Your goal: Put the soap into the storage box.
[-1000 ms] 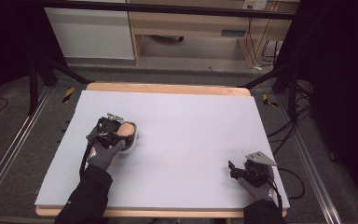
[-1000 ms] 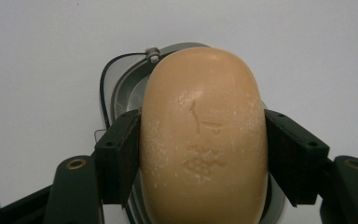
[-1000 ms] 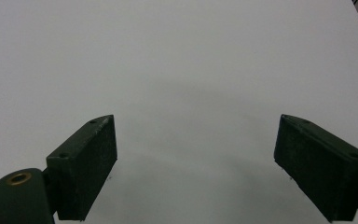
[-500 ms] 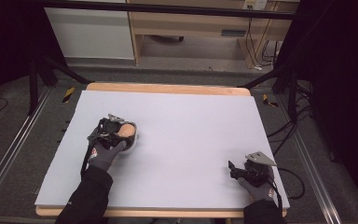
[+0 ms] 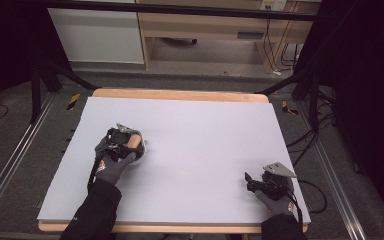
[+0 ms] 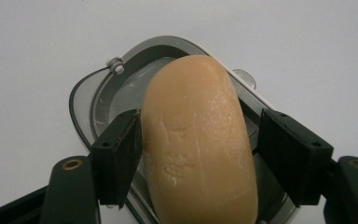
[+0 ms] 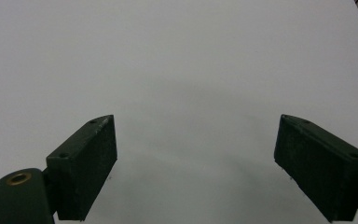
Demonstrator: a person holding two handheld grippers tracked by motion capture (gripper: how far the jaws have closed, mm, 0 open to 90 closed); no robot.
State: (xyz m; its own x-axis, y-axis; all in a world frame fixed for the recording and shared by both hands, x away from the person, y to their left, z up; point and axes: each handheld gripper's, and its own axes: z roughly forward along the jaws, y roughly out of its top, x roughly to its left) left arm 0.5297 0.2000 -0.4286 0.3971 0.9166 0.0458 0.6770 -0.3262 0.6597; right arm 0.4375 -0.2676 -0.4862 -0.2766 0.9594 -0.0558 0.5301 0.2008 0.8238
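A tan soap bar (image 6: 198, 140) lies in a grey soap dish (image 6: 86, 102) on the white tabletop (image 5: 205, 130), left of centre. My left gripper (image 6: 198, 123) straddles the bar from above. Its left pad (image 6: 121, 154) presses one flank and the right pad (image 6: 289, 154) sits at the other, so the jaws are shut on the soap. In the high view the left gripper (image 5: 130, 142) and a gloved hand cover most of the dish (image 5: 142, 150). My right gripper (image 5: 250, 181) rests near the table's front right corner, and in its own view this right gripper (image 7: 196, 135) is open over bare white surface.
The table's wooden edge (image 5: 180, 94) runs along the far side. Beyond it stand a white cabinet (image 5: 97, 35) and a wooden shelf unit (image 5: 205, 25). Cables (image 5: 310, 145) trail on the floor to the right of the table.
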